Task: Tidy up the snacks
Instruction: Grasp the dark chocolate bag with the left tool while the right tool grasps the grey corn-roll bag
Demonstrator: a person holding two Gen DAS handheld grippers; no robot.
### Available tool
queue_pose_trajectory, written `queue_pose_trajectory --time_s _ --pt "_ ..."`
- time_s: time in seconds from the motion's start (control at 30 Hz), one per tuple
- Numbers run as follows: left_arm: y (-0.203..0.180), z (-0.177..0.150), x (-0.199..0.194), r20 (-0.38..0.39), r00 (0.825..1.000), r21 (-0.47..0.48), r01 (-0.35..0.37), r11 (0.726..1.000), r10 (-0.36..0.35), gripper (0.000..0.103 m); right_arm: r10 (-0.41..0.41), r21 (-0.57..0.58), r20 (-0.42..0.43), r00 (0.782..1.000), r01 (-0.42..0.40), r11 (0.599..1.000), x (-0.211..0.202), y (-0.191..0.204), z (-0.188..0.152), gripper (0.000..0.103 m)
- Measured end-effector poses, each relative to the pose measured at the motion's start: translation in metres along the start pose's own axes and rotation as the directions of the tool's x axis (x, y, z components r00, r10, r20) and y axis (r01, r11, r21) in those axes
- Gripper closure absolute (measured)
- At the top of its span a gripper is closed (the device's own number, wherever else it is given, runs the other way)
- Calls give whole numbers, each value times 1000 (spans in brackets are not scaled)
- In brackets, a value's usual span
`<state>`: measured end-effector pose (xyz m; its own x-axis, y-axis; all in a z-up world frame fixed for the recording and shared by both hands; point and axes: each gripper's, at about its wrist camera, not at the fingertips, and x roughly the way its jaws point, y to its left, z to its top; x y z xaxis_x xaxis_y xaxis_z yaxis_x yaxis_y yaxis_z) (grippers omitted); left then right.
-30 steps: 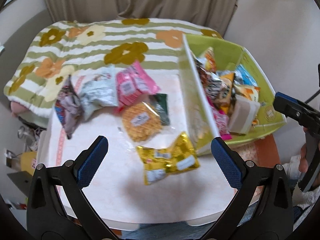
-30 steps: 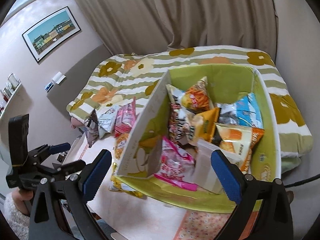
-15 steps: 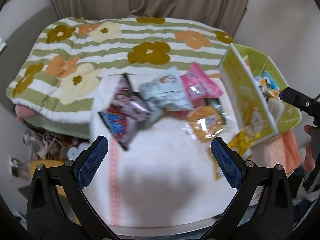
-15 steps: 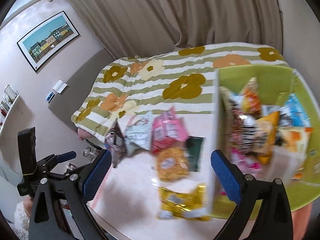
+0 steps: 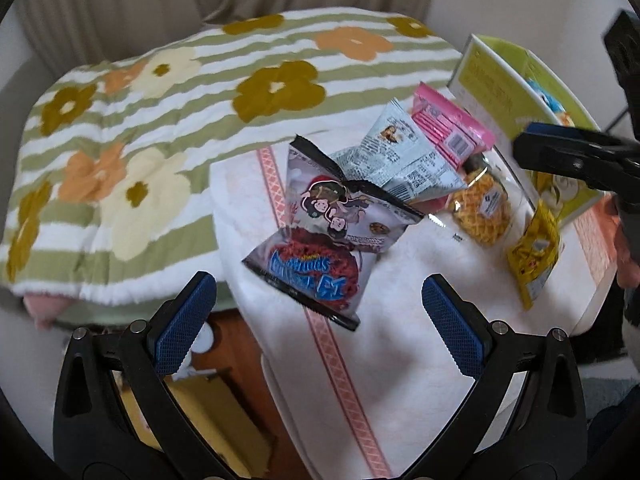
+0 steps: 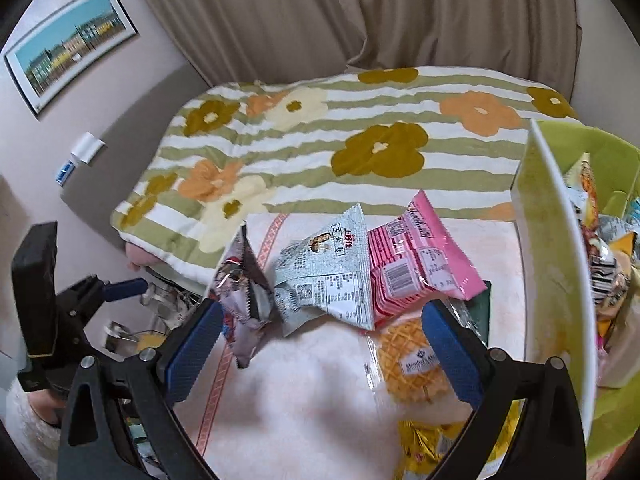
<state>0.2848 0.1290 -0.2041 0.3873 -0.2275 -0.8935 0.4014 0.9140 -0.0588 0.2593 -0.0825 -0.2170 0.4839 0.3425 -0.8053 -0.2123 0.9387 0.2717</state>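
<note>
Loose snack packs lie on a white table [image 5: 360,392]: a grey-and-red cartoon pack [image 5: 320,240], a pale blue pack [image 5: 400,156], a pink pack [image 5: 448,128], a clear waffle pack [image 5: 482,204] and a yellow pack [image 5: 534,258]. A green box [image 6: 560,264] at the right holds several snacks. My left gripper [image 5: 320,320] is open and empty, just short of the cartoon pack. My right gripper [image 6: 322,346] is open and empty above the pale blue pack [image 6: 328,276], the pink pack [image 6: 416,268] and the waffle pack [image 6: 416,364].
A bed with a green striped flower blanket [image 5: 160,120] lies behind the table. Beige curtains [image 6: 360,12] hang at the back. A framed picture [image 6: 68,44] hangs on the left wall. Floor clutter [image 5: 208,400] shows beside the table's left edge.
Both grippers have swung left, away from the green box and toward the loose packs. The left gripper now faces the cartoon pack at the table's left end. Both stay open.
</note>
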Motion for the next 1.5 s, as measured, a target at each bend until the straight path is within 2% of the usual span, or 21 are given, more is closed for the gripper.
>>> queue_pose_trajectory --time_s 0.13,0.27,0.53,0.97,1.0,1.07,1.2,1.27,1.5 --pt "2 6 26 -25 998 64 54 997 -52 1 -19 -4 -27 999 19 1000 24 2 3 4" --pt "3 9 48 -35 997 104 68 992 -65 1 -18 -32 -51 999 17 999 48 6 6 4" --pt "4 15 74 -55 996 118 77 990 -71 1 13 -43 -71 997 -16 999 82 -1 16 4" --pt "-9 18 100 -80 993 159 94 983 -82 1 51 -24 -124 991 -55 998 111 -5 14 4" --pt "-10 18 102 -83 993 160 95 983 -82 2 54 -24 -130 990 -58 998 113 -5 13 4" --pt "-10 17 104 -86 993 160 97 982 -84 18 59 -21 -141 988 -63 998 117 -5 11 4" --pt "-8 14 103 -82 993 159 93 983 -81 25 69 -15 -152 986 -72 997 123 -3 9 4" --pt "-5 12 100 -81 994 147 91 985 -80 32 75 -15 -156 985 -78 997 125 -2 9 4" --pt "4 10 86 -65 993 98 100 990 -94 35 96 -15 -167 981 -100 995 129 0 12 4"
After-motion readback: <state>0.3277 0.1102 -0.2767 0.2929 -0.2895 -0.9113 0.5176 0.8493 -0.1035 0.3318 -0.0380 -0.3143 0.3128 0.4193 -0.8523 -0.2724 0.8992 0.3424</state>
